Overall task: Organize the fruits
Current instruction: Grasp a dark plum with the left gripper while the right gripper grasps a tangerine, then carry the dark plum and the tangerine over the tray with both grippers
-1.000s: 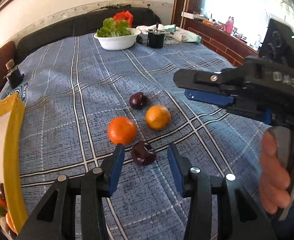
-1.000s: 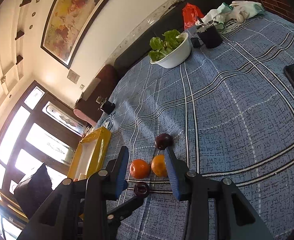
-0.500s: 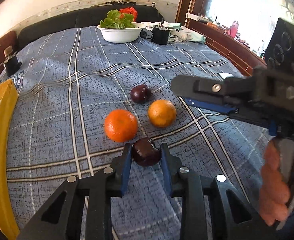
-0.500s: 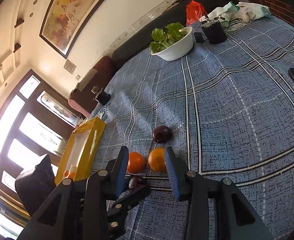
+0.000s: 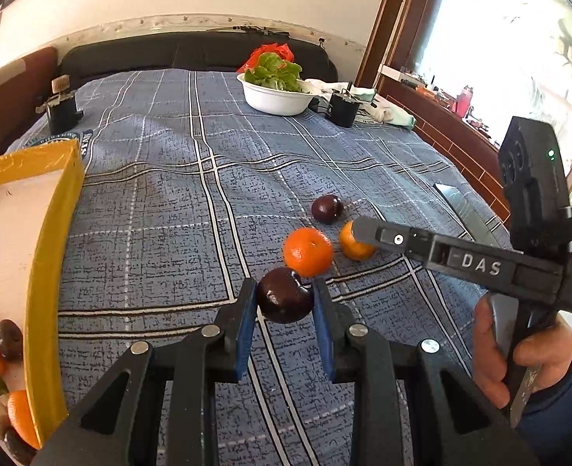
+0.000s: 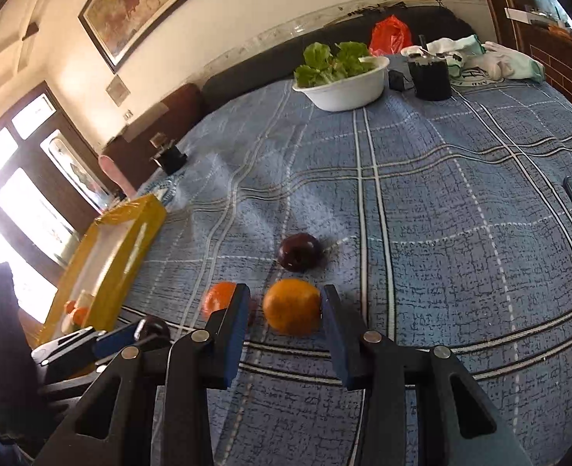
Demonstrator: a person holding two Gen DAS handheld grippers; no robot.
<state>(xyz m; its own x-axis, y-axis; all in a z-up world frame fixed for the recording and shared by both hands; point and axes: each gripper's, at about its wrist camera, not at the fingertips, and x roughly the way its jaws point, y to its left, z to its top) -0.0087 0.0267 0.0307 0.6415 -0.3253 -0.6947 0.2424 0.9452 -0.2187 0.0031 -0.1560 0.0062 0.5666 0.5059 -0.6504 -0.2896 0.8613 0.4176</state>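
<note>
My left gripper [image 5: 284, 301] is shut on a dark plum [image 5: 284, 295], both blue pads against its sides, just in front of a bright orange [image 5: 308, 251]. In the right wrist view the left gripper [image 6: 130, 339] and its plum [image 6: 153, 328] show at lower left. My right gripper [image 6: 286, 303] stands open around a paler orange [image 6: 291, 306] on the cloth, with a gap at the left pad. A second plum [image 6: 299, 251] lies just behind it. The yellow tray [image 5: 53, 233] at the left holds oranges and plums at its near end.
A white bowl of greens [image 5: 276, 97] and a black cup [image 5: 344, 108] stand at the far end of the blue checked cloth, with folded cloths [image 5: 379, 112] beside them. A small black holder [image 5: 62, 110] stands far left. A dark flat device [image 5: 456, 202] lies at the right.
My left gripper closed on the near plum and swung left with it towards the tray. My right gripper came down and forward until its fingers flank the paler orange.
</note>
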